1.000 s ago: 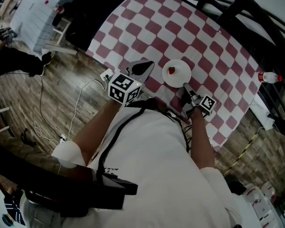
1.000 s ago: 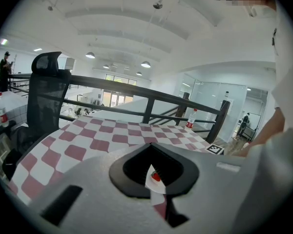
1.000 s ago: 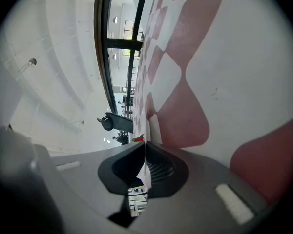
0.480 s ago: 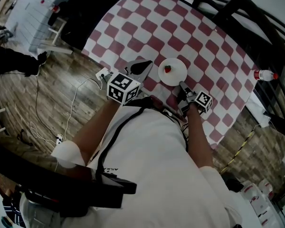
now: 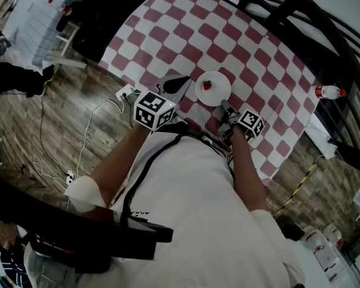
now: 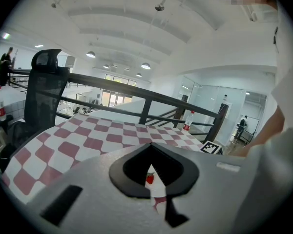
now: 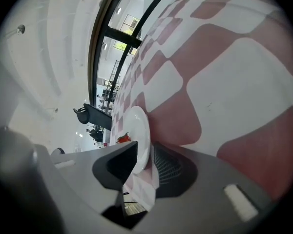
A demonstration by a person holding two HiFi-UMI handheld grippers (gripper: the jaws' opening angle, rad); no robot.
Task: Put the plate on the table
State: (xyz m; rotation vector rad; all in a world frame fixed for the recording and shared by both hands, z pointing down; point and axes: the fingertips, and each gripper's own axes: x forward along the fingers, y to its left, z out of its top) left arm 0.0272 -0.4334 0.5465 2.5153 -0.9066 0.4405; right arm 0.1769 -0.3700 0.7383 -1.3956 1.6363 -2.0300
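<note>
Nearest me, over the wooden floor [image 5: 78, 122], my left gripper [image 5: 179, 84] hangs pinched together and empty, my right gripper [image 5: 224, 105] clamps the rim of the white plate [image 5: 219, 93] holding a strawberry [image 5: 207, 84] at the checked tablecloth's [image 5: 228, 41] near edge, with black railing [image 5: 300, 17] beyond.

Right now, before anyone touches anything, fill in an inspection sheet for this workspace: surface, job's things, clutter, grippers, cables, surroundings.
Surface: table under a red-and-white checked cloth.
Job's things: white round plate near the table's front edge, carrying a small red item.
Clutter: clear plastic bottle with a red cap at the cloth's right edge.
Grippers: right gripper shut on the plate's rim; left gripper shut, empty, beside the plate.
Cables: white cables and a white power strip on the floor.
Surroundings: wooden plank floor; black metal railing behind the table.
</note>
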